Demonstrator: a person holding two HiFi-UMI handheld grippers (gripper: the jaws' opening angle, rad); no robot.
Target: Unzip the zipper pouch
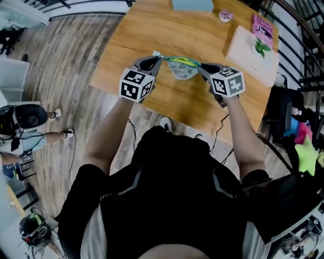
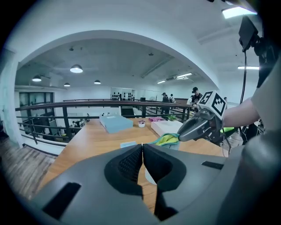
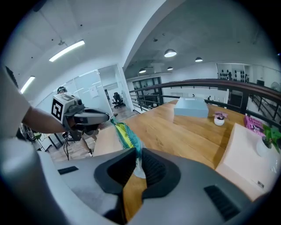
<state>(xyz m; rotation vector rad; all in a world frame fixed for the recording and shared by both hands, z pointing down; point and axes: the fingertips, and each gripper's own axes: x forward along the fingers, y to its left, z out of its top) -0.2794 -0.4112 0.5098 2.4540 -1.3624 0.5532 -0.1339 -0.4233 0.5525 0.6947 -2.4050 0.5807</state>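
Observation:
A small white patterned zipper pouch (image 1: 182, 71) with a teal zipper hangs stretched between my two grippers above the wooden table (image 1: 147, 30). Its mouth gapes and shows a yellow lining (image 3: 124, 134). My left gripper (image 1: 158, 60) is shut on the zipper's left end; whether that is the pull tab I cannot tell. In the left gripper view its jaws (image 2: 142, 147) meet with no gap, and the pouch (image 2: 169, 139) runs on to the right gripper (image 2: 181, 135). That right gripper (image 1: 201, 67) is shut on the pouch's right end, with fabric between its jaws (image 3: 137, 154).
At the table's far side stand a pale blue box (image 1: 192, 4), a small pink potted plant (image 1: 225, 16), a white box (image 1: 250, 50) with a green plant on it, and a pink book (image 1: 263, 25). The table's near edge lies just below the grippers. Railings border the right.

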